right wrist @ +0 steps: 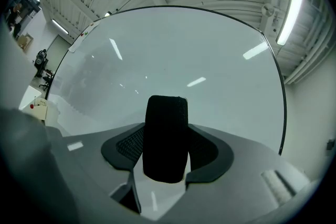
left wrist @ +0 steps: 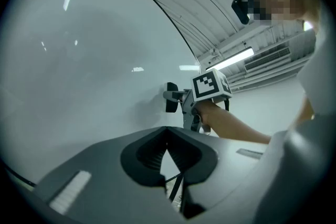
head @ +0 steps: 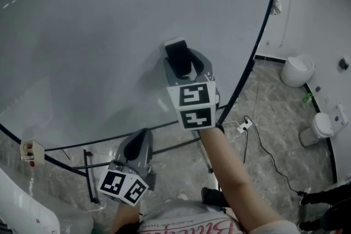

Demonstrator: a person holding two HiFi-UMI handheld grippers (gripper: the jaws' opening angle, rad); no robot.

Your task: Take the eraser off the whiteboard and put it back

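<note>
Right gripper view: the right gripper fingers clamp the eraser; the left gripper is closed, empty. Next, I reckon: park it flat on the whiteboard.

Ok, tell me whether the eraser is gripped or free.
Gripped: the right gripper is clamped on the eraser, in front of the whiteboard.

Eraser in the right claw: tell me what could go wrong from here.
1. The eraser stands upright between the right claw's pads and sticks out well past them. Pressed against the whiteboard, it might twist or slip out.
2. The shut left claw hangs by the board's lower edge and could bump it.
</note>
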